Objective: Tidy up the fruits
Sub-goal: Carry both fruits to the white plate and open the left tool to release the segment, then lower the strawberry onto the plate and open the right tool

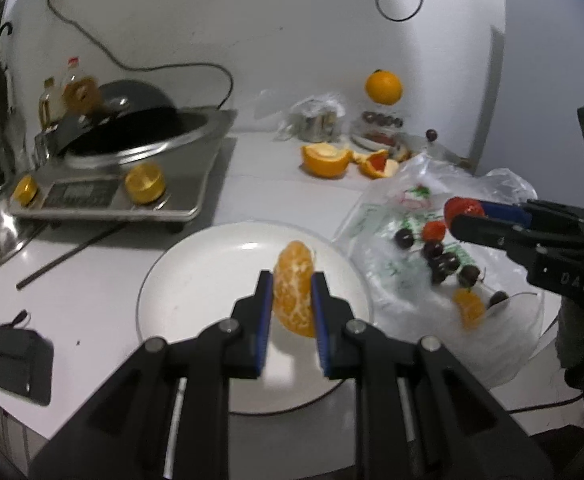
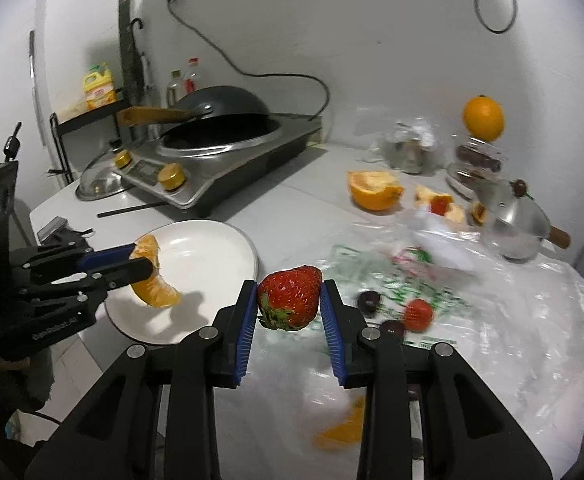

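The left hand-held gripper point(image 1: 292, 292), clamped on an orange segment point(image 1: 293, 288), should lower onto the plate point(image 1: 196, 280) before releasing, while the right hand-held gripper point(image 2: 290, 300) pinches a strawberry point(image 2: 290, 298) gently.

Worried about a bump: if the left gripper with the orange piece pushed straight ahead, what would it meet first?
Probably the white plate: the left gripper, shut on the orange piece, points down over it. Height above it is unclear.

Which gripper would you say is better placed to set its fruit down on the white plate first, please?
Left, most likely. The left gripper already holds its orange segment over the white plate, casting a shadow on it. The right gripper, shut on the strawberry, is beside the plate, over the plastic bag.
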A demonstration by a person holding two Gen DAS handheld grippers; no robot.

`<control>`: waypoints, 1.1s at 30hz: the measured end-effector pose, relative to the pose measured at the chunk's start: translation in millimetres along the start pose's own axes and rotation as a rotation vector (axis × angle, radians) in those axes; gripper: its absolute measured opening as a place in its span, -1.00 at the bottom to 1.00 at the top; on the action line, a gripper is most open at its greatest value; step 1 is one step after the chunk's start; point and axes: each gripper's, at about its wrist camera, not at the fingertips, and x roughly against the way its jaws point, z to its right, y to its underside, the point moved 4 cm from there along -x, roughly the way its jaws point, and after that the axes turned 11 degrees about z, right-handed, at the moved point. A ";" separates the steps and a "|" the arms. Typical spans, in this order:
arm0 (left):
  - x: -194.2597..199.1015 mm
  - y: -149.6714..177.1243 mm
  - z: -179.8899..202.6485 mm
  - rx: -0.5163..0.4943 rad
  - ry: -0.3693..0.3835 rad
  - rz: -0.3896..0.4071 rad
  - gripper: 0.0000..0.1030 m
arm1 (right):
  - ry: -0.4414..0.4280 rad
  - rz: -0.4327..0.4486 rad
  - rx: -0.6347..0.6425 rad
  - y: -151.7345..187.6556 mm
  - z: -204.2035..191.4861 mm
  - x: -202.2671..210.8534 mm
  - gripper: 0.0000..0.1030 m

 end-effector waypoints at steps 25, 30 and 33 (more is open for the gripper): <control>-9.5 33.9 -47.6 0.063 -0.044 -0.102 -0.33 | -0.142 -0.157 0.003 29.5 -74.3 -73.3 -0.34; -4.3 31.4 -48.7 0.069 -0.059 -0.086 0.20 | -0.135 -0.137 0.003 28.0 -70.8 -65.6 -0.14; -2.8 30.3 -43.9 0.057 -0.064 -0.086 0.20 | -0.123 -0.118 0.002 25.0 -65.8 -57.3 -0.12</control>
